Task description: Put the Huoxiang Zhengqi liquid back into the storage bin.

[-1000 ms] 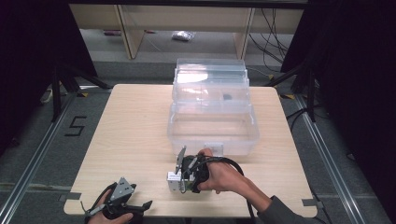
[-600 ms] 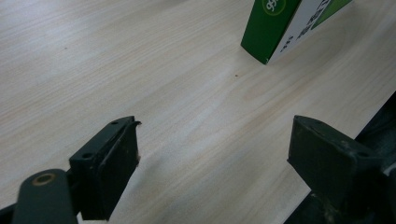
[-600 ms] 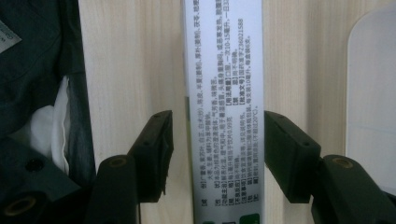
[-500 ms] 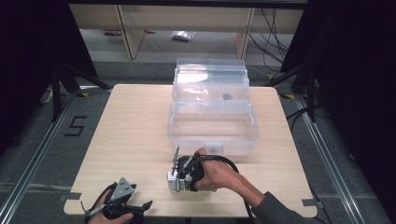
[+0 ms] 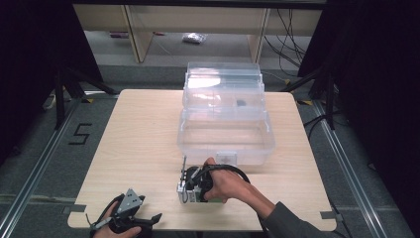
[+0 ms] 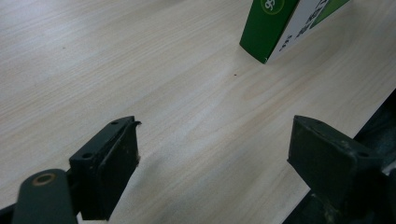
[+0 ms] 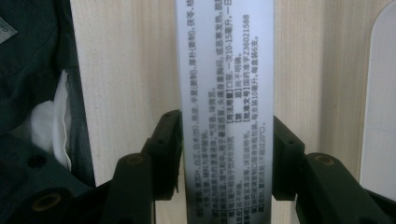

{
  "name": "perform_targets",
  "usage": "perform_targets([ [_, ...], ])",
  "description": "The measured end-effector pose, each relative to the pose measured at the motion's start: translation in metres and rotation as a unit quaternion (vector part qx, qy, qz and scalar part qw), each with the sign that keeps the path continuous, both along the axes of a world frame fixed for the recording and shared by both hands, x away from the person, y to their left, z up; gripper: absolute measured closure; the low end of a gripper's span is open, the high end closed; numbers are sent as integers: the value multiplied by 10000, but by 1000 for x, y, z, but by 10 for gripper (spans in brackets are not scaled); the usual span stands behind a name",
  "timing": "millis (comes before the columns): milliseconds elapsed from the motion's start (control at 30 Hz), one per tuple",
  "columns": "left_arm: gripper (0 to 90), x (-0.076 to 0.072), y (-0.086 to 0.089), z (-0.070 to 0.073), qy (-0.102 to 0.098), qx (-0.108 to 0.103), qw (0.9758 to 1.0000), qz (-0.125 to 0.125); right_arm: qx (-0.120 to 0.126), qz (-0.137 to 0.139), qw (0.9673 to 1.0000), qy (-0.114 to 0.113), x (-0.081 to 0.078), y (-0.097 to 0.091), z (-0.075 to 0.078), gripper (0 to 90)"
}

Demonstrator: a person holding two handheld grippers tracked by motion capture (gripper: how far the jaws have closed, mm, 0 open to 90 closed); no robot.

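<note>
My right claw (image 7: 226, 154) pinches the medicine box (image 7: 226, 93) on the table (image 5: 138, 144), just in front of the clear bin (image 5: 225, 131). My left claw (image 6: 224, 154) rests spread, nearer the table's front edge. Probable next move: lift into bin.

a white box (image 7: 226, 112) clamped between the right gripper (image 7: 226, 154) jaws carries columns of small black chinese print; the digits "z36021588", "10-15" and "20" can be made out in it. ahead and to the right of the left gripper (image 6: 215, 154), a green and white box (image 6: 280, 28) bears a round badge reading "99". left of both grippers, the floor (image 5: 29, 148) is marked "5" (image 5: 79, 134).
</note>
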State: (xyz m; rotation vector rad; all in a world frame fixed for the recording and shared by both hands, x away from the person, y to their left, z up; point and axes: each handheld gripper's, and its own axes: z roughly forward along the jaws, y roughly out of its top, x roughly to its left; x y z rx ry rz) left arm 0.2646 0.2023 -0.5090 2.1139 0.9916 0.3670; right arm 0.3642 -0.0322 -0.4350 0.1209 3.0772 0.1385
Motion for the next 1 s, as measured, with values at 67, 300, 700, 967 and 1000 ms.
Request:
perform_targets([
  [67, 155, 0, 0, 1, 5, 11, 10000, -26, -107, 5, 9999, 4, 0, 2, 0, 576],
  [300, 155, 0, 0, 0, -4, 23, 10000, -10, -167, 231, 9996, -43, -2, 4, 0, 639],
  [700, 155, 0, 0, 0, 1, 2, 10000, 6, 75, 64, 9999, -80, -3, -9, 30, 647],
  [967, 155, 0, 0, 0, 1, 4, 10000, -11, 370, 217, 9991, -27, 6, -29, 55, 647],
  [1000, 155, 0, 0, -1, -4, -22, 10000, -13, 382, 281, 9989, -40, 8, -32, 59, 647],
])
